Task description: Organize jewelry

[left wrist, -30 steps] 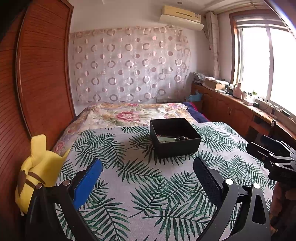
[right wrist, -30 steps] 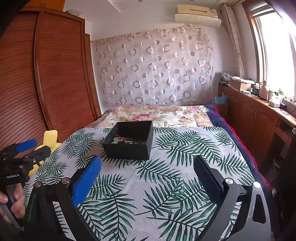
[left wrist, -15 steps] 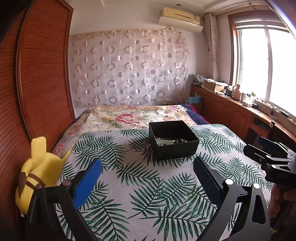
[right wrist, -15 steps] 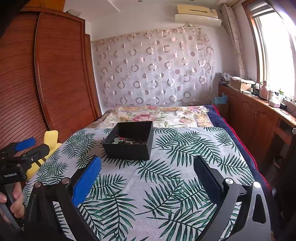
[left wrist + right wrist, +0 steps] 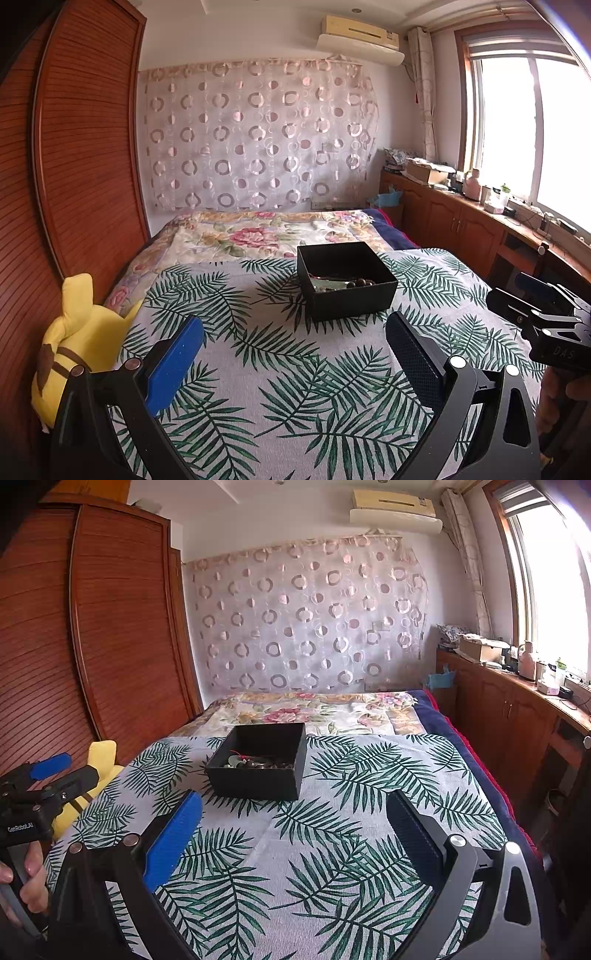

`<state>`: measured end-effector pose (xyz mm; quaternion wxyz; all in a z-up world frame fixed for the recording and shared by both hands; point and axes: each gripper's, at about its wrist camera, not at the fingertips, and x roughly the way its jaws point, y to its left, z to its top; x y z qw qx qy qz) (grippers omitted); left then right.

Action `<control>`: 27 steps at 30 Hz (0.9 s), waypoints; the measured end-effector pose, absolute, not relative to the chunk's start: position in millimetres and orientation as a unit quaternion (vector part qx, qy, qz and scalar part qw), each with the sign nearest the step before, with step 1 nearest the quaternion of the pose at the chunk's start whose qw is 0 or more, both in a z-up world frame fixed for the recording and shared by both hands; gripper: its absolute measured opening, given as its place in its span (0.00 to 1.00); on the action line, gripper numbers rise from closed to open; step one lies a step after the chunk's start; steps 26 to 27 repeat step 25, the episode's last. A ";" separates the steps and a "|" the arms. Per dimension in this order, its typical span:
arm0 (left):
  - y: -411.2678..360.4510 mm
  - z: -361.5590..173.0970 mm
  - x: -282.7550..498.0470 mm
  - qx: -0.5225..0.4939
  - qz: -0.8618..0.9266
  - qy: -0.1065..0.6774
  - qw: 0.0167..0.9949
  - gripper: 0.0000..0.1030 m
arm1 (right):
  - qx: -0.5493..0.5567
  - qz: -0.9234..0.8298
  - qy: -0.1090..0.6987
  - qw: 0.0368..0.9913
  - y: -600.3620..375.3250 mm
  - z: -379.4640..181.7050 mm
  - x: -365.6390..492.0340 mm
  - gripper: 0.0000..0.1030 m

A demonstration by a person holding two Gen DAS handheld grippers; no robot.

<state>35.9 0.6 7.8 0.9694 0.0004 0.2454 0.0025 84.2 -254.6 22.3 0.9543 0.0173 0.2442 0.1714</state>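
Sitting at the centre of both views, a black box (image 5: 347,282) rests on the palm-leaf bedspread (image 5: 280,373), its open top showing jewelry (image 5: 258,763) heaped against the near wall: dark beads, a pale green piece and a red thread. The left gripper (image 5: 293,345) fills the bottom of the left wrist view, its blue and black fingers spread wide with nothing between them, short of the box. The right gripper (image 5: 293,823) fills the bottom of its own view, equally spread and empty, also short of the box. At the lower left of the right wrist view a hand (image 5: 27,880) grips the left gripper's handle. A yellow plush toy (image 5: 79,339) lies at the lower left of the left wrist view, against the wooden wardrobe (image 5: 85,155).
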 end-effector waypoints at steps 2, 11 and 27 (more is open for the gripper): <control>0.7 7.4 35.6 0.000 0.002 0.245 0.969 0.93 | 0.018 0.172 0.245 0.954 -254.7 22.2 84.3 0.98; 0.5 7.3 35.5 0.000 0.002 0.244 0.970 0.93 | 0.017 0.172 0.244 0.954 -254.9 21.7 84.4 0.98; -0.1 9.9 36.9 0.000 0.001 0.246 0.969 0.93 | 0.017 0.171 0.244 0.954 -254.7 22.0 84.1 0.98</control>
